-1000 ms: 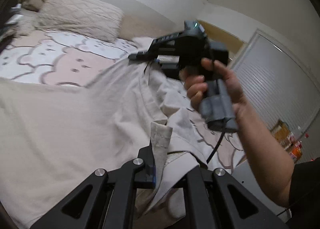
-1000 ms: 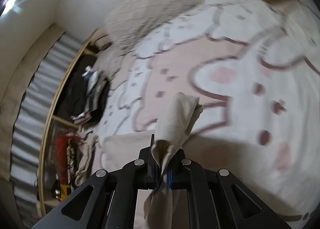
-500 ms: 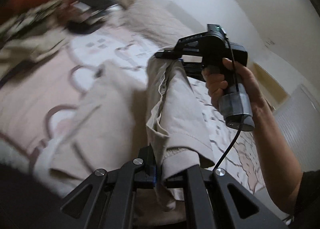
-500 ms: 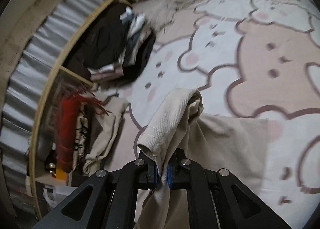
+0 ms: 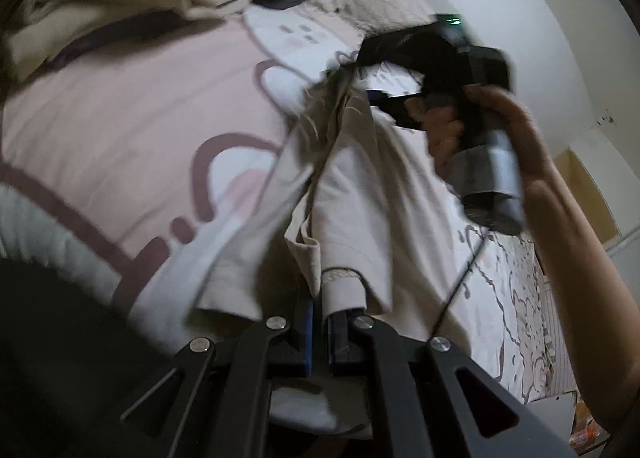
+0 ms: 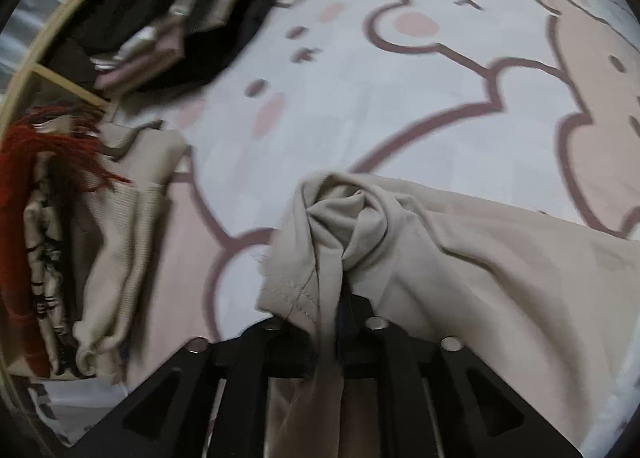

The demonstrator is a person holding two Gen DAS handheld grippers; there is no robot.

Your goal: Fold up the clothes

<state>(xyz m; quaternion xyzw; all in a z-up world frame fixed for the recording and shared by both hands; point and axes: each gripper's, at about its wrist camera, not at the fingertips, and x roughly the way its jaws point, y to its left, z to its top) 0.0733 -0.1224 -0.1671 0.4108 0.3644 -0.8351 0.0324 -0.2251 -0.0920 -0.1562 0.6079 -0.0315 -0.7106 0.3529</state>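
Two grippers worked one beige garment over the patterned bedspread. In the left wrist view, the left gripper was clamped on a hemmed corner, while the right gripper, held by a hand, was at the far end. In the right wrist view, its jaws had just been opening, with bunched cloth between them, near the bedspread's edge with the clothes pile. I judge the released bunch could land crumpled and spoil the fold.
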